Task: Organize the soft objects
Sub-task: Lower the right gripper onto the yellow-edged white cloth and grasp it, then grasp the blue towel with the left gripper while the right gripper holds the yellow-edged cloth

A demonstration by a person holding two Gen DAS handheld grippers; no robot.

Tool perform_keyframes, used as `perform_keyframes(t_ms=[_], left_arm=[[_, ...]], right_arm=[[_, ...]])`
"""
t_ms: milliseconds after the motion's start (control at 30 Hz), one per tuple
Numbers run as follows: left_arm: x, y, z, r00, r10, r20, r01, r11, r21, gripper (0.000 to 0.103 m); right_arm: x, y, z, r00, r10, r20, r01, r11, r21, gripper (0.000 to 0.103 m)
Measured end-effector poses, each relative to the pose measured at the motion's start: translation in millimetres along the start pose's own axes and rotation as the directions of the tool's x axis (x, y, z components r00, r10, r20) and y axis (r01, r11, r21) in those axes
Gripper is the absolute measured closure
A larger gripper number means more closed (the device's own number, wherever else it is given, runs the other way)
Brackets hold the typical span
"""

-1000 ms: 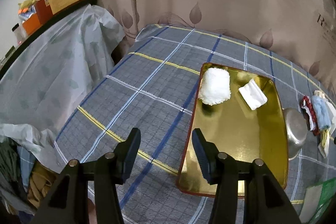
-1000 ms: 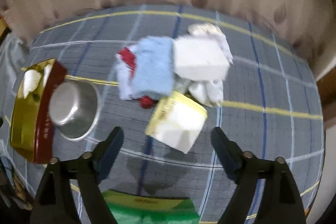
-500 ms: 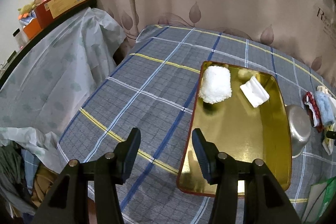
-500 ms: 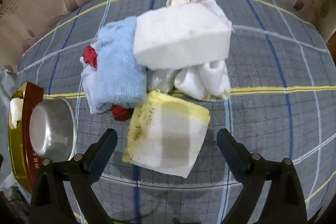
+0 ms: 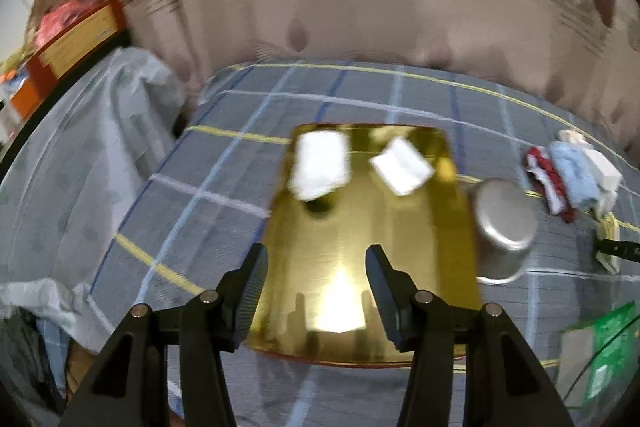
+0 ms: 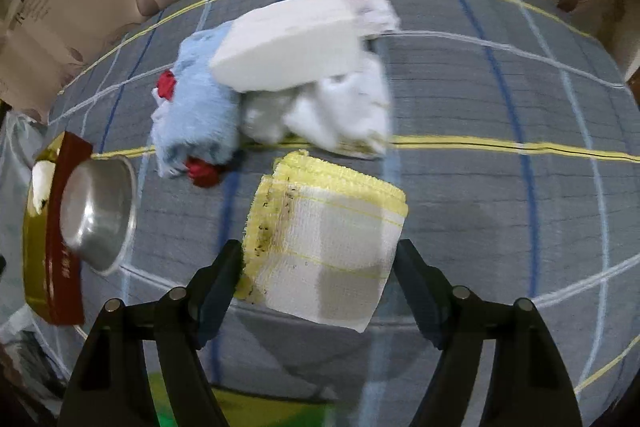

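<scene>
A folded yellow-and-white cloth point(image 6: 324, 227) lies on the checked tablecloth, between the fingers of my right gripper point(image 6: 320, 267). Its jaws are closing, and the pads stand at the cloth's two sides without visibly squeezing it. Just beyond it is a pile: a light-blue towel point(image 6: 196, 115), a white foam block point(image 6: 288, 43), a white rag point(image 6: 340, 111) and a red piece point(image 6: 204, 175). My left gripper point(image 5: 316, 283) hangs open and empty over the near end of a gold tray point(image 5: 360, 247). At the tray's far end lie a fluffy white towel point(image 5: 320, 167) and a folded white cloth point(image 5: 402, 167).
A steel bowl point(image 5: 504, 223) lies upside down against the tray's right rim, between the tray and the pile. A green packet point(image 5: 604, 351) lies at the table's near right. A plastic-covered surface point(image 5: 80, 155) stands to the left, with curtains behind the table.
My right gripper came down around the yellow-and-white cloth and its jaws narrowed. My left gripper shifted right, from beside the tray to over its near end.
</scene>
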State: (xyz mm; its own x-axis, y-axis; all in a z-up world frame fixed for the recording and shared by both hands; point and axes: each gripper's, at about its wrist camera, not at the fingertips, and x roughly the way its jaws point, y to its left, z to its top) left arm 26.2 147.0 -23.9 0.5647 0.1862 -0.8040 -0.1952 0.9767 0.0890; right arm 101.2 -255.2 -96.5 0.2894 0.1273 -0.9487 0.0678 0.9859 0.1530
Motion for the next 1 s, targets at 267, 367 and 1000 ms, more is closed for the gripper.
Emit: perform_keyframes(t_ms=[267, 367, 1000], left_arm=[[-10.0, -80.9, 16.4, 0.988, -0.155, -0.027, 0.157, 0.981, 0.117, 0.051], [-9.1, -112.2, 21.2, 0.971, -0.230, -0.067, 0.238, 0.961, 0.139, 0.050], [19.7, -275.2, 66.2, 0.902, -0.410, -0.137, 0.431, 0.871, 0.234, 0.050]], right_arm=[[-23.6, -45.2, -24.6, 0.983, -0.135, 0.124, 0.139, 0.990, -0.022, 0.030], [-28.2, -57.4, -33.6, 0.969, -0.182, 0.169, 0.187, 0.982, -0.016, 0.030], [-9.5, -83.2, -51.5, 0.939, -0.077, 0.336, 0.071, 0.997, 0.027, 0.031]])
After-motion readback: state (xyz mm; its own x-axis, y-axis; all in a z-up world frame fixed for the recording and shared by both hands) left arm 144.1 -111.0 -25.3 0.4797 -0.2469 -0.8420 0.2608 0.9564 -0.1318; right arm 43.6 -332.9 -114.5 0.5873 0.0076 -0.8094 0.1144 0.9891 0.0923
